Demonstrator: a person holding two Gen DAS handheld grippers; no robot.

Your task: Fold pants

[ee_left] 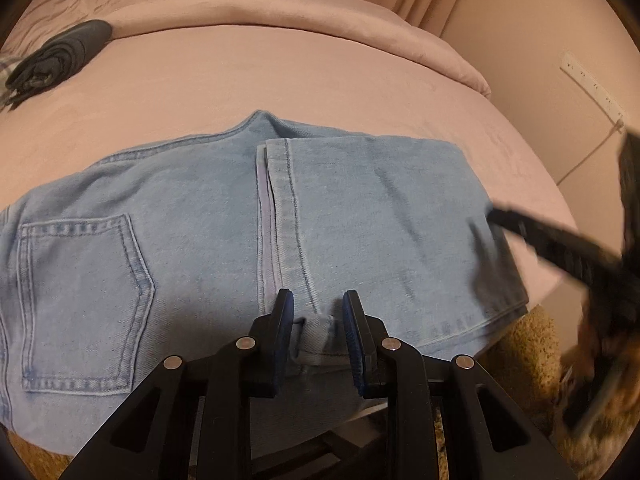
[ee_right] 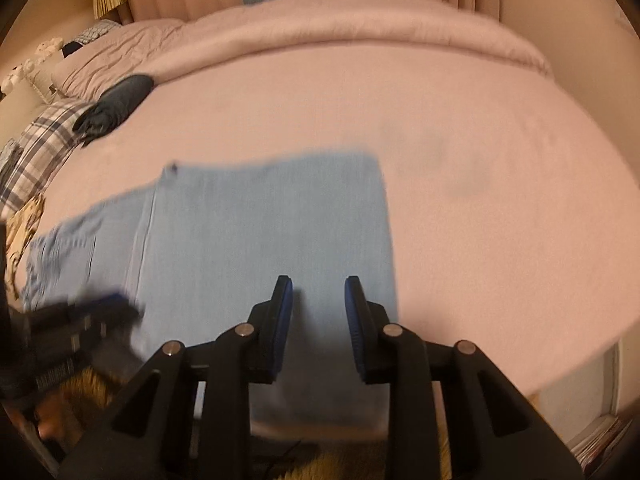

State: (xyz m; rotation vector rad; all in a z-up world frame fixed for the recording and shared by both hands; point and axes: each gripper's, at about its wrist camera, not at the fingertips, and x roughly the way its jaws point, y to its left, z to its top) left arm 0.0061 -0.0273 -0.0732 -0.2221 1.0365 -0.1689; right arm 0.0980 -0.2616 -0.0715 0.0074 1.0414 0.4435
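Light blue jeans [ee_left: 192, 216] lie on the pink bed, legs folded back over the seat; the leg hems [ee_left: 280, 200] run across the middle and a back pocket [ee_left: 80, 304] shows at left. My left gripper [ee_left: 318, 300] is open at the near edge, a bunched bit of hem between its jaws, not pinched. My right gripper [ee_right: 318, 286] is open and empty over the folded end of the jeans [ee_right: 260, 240]; this view is motion-blurred. It shows blurred at the right of the left wrist view [ee_left: 496, 216].
The pink bed [ee_left: 320, 68] spreads beyond the jeans, with a rolled duvet at the back. A dark folded garment [ee_left: 60, 52] lies at the far left. Plaid cloth [ee_right: 36, 148] lies at the left edge. Tan carpet [ee_left: 524, 344] lies below the bed edge.
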